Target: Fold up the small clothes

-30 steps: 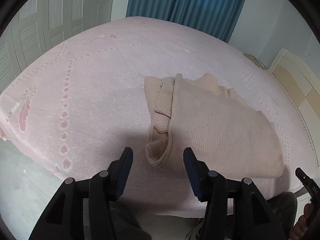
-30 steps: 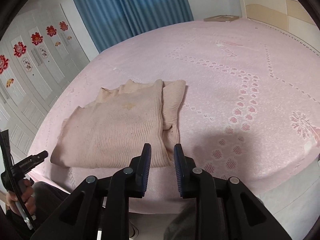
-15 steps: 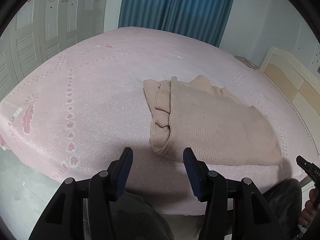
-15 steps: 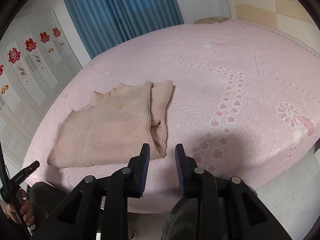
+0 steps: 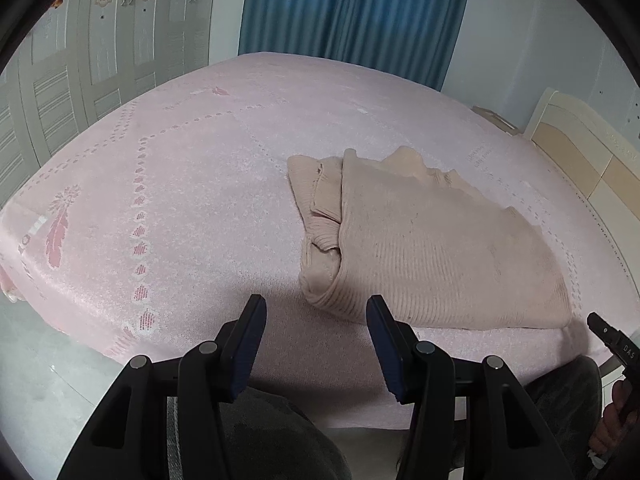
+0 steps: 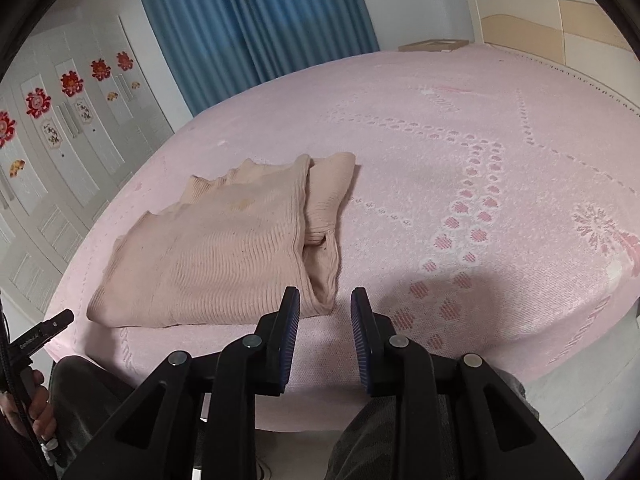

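A beige ribbed knit sweater [image 5: 432,240] lies folded on the pink bedspread [image 5: 180,184], with a sleeve tucked along its left edge. It also shows in the right wrist view [image 6: 224,248], sleeve on its right side. My left gripper [image 5: 316,312] is open and empty, just short of the sweater's near corner. My right gripper [image 6: 325,306] is open with a narrower gap, empty, above the bed's near edge by the sweater's near right corner. Neither touches the cloth.
The bed's near edge drops to a grey floor [image 5: 48,380]. A cream headboard [image 6: 552,20] stands at one side, blue curtains [image 5: 352,12] behind, white wardrobe doors [image 6: 60,140] beside. My knees [image 5: 272,436] sit under the grippers.
Both grippers have pulled back and up from the sweater toward the bed's near edge. The right jaws have opened a little wider. The sweater has not moved.
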